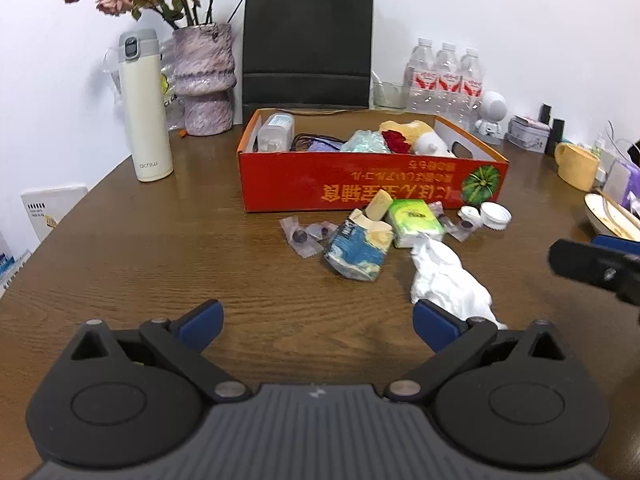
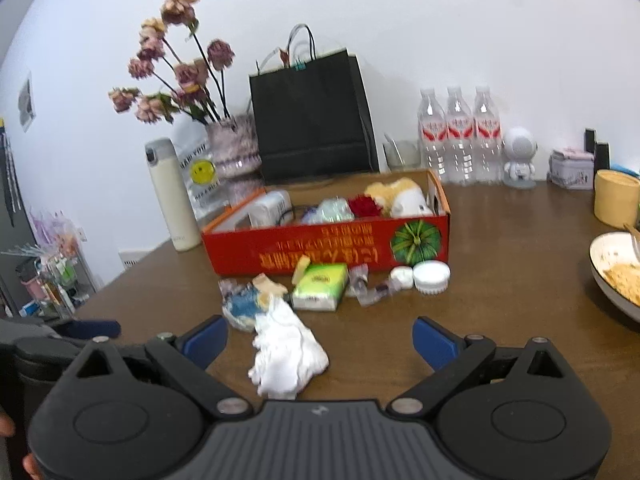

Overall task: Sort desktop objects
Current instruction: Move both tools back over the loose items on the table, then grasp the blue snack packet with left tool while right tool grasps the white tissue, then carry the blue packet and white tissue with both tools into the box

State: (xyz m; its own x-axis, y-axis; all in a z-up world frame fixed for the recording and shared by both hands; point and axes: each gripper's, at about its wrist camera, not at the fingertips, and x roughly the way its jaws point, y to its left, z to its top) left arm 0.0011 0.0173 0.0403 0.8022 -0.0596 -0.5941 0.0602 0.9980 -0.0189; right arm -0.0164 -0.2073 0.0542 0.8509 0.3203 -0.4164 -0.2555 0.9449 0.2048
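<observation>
An open red cardboard box (image 1: 360, 184) (image 2: 320, 252) stands mid-table and holds a plush toy, a red flower and other items. In front of it lie a blue tissue pack (image 1: 356, 250) (image 2: 244, 306), a green tissue pack (image 1: 416, 222) (image 2: 320, 286), wrapped candies (image 1: 300, 236), two white lids (image 1: 494, 216) (image 2: 430, 276) and a crumpled white tissue (image 1: 448, 280) (image 2: 286, 350). My left gripper (image 1: 318, 326) is open and empty, near the table's front, the tissue by its right finger. My right gripper (image 2: 320, 342) is open, with the tissue between its fingers but not gripped.
At the back stand a white thermos (image 1: 144, 108), a vase of dried flowers (image 1: 204, 80), a black paper bag (image 1: 308, 44), three water bottles (image 1: 444, 76) and a white robot figure (image 1: 492, 114). A yellow mug (image 1: 576, 166) and a bowl of food (image 2: 616, 276) are at the right.
</observation>
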